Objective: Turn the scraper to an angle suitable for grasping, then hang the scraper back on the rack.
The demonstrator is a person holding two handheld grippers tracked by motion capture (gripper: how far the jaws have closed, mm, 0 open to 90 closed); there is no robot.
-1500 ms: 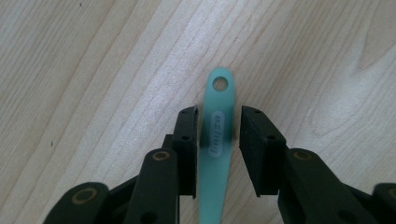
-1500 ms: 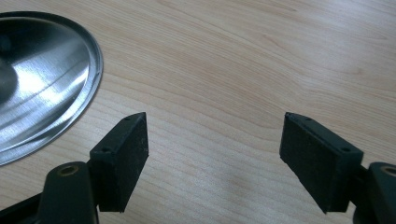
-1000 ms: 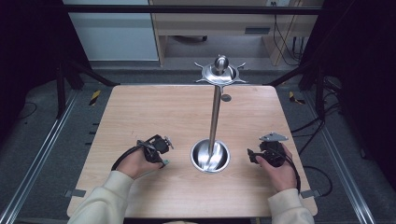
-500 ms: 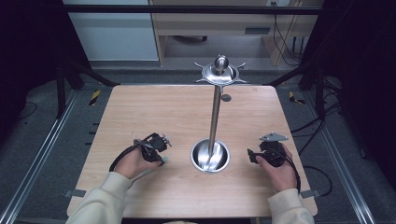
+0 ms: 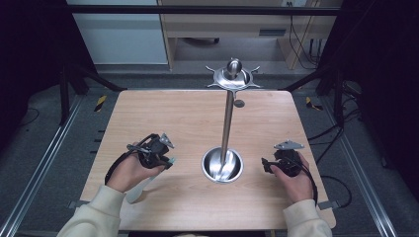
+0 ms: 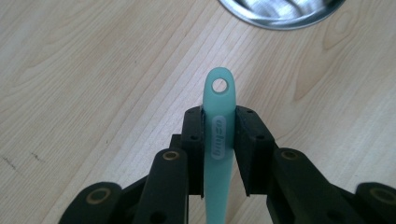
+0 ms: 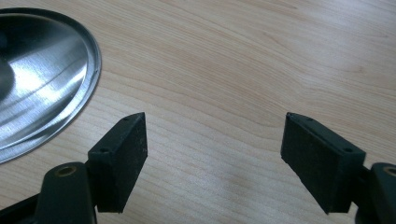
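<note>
From the high view, a tall shiny metal stand [image 5: 227, 123] with a round bowl-shaped base sits near the front edge of the pale wooden tabletop [image 5: 188, 113], about halfway along it, and its star-shaped top with little hooks [image 5: 232, 76] rises over the back edge. The left gripper [image 5: 165, 158] rests near the front-left corner, just beside the base, and the right gripper [image 5: 267, 164] rests on the other side of the base, toward the front-right corner. In the left gripper view, the two black jaws are squeezed shut on a light green plastic handle with a round hole at its tip [image 6: 219, 121] — the hole end pokes out past the jaws and points toward the silver base [image 6: 282, 11]. What sort of tool the handle belongs to cannot be told. In the right gripper view, the jaws stand wide apart with nothing between them, low over bare wood, with the rim of the silver base at the left. My guess is that the hole is meant to go over one of the hooks up top — so lift slowly, keep the grip firm, and turn the hole to face a hook before pushing it on. Compared with a second ago, the left gripper has shifted a little; the right one has not moved.
</note>
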